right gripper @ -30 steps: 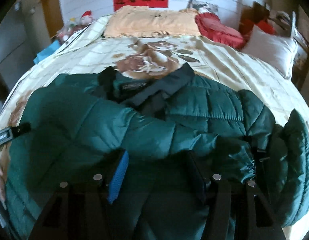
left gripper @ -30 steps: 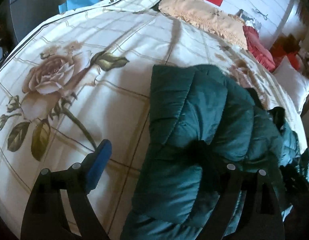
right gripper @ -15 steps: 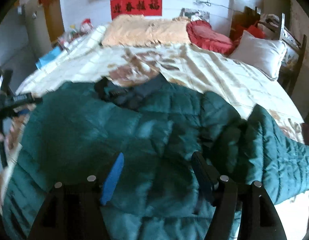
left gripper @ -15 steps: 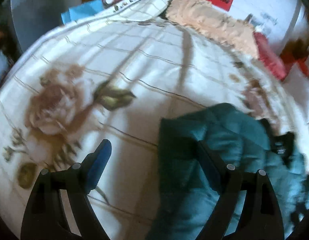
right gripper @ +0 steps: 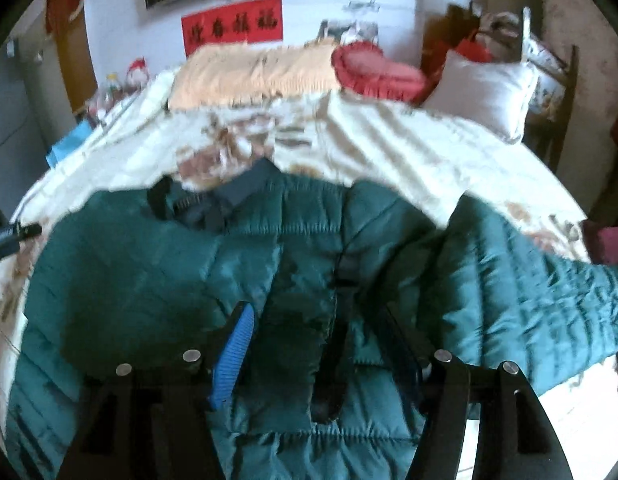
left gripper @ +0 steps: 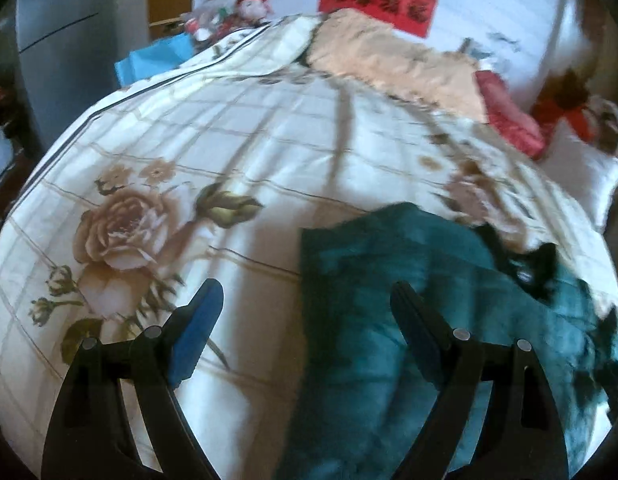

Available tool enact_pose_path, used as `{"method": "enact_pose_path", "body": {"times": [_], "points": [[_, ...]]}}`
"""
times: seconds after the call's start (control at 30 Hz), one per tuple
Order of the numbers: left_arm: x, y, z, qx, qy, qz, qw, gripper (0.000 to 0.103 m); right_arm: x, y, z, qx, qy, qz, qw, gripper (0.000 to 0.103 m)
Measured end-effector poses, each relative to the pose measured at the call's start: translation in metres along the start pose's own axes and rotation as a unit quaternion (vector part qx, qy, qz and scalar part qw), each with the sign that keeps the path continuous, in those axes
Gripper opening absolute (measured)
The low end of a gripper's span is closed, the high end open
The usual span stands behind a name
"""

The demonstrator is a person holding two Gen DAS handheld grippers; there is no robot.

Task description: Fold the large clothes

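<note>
Floral bed (left gripper: 237, 152) shown with a green quilted jacket (right gripper: 293, 240) spread near its front edge. Left gripper (left gripper: 305, 308) fingers are held wide and empty; right gripper (right gripper: 325, 328) fingers are narrowing, nothing visibly pinched. Only the right view reveals the unfolded sleeve (right gripper: 541, 280), judged next to be folded inward.

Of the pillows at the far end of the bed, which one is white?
The white pillow at the right end, beyond the red cushion. The long one left of both is peach-coloured.

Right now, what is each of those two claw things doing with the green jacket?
Left gripper: open, holding nothing, above the jacket edge.
Right gripper: jaws closing, jacket beneath, nothing gripped.
</note>
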State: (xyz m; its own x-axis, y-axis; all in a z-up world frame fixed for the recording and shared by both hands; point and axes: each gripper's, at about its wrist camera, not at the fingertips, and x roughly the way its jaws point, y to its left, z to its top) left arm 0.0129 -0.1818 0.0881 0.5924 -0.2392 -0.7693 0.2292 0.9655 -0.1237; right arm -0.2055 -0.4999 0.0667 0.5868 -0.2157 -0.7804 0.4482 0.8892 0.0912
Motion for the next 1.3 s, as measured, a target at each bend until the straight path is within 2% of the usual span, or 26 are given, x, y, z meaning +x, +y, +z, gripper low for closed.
{"method": "enact_pose_path", "body": {"times": [0.17,0.3,0.4,0.47,0.57,0.77,0.87,0.97,1.03,1.17,1.3], "points": [[-0.013,-0.017,-0.022,0.009,0.006,-0.032,0.9994,0.086,0.006,0.019,0.003,-0.023,0.011,0.002,1.0,0.062],[-0.003,-0.029,-0.042,0.035,0.023,-0.015,0.999,0.086,0.029,0.03,0.001,-0.039,0.037,0.004,0.999,0.058],[0.013,-0.03,-0.054,0.037,0.043,-0.007,0.9984,0.087,0.051,0.029,-0.005,-0.054,0.06,-0.025,0.996,0.055],[0.018,-0.027,-0.058,0.025,0.049,-0.012,0.9984,0.087,0.058,0.025,-0.007,-0.06,0.06,-0.046,0.995,0.055],[0.019,-0.025,-0.06,0.015,0.05,-0.015,0.9985,0.087,0.045,0.018,-0.006,-0.039,0.063,-0.032,0.997,0.055],[0.011,-0.028,-0.062,0.025,0.045,-0.013,0.9986,0.086,-0.003,0.03,-0.014,-0.056,0.017,0.002,0.998,0.055],[0.01,-0.033,-0.065,0.036,0.044,-0.006,0.9984,0.086,0.001,0.039,-0.023,-0.067,0.026,0.009,0.997,0.055],[0.006,-0.033,-0.067,0.036,0.045,-0.005,0.9983,0.086,0.025,0.041,-0.035,-0.082,0.05,-0.009,0.995,0.055],[-0.001,-0.035,-0.067,0.039,0.042,-0.005,0.9983,0.086,0.033,0.038,-0.038,-0.081,0.05,-0.014,0.995,0.055],[-0.023,-0.043,-0.07,0.056,0.022,-0.009,0.9981,0.086,0.025,0.03,-0.036,-0.062,0.055,-0.012,0.996,0.055],[-0.042,-0.057,-0.071,0.062,0.002,-0.031,0.9976,0.086,0.003,0.021,-0.037,-0.048,0.047,0.007,0.998,0.055]]}}
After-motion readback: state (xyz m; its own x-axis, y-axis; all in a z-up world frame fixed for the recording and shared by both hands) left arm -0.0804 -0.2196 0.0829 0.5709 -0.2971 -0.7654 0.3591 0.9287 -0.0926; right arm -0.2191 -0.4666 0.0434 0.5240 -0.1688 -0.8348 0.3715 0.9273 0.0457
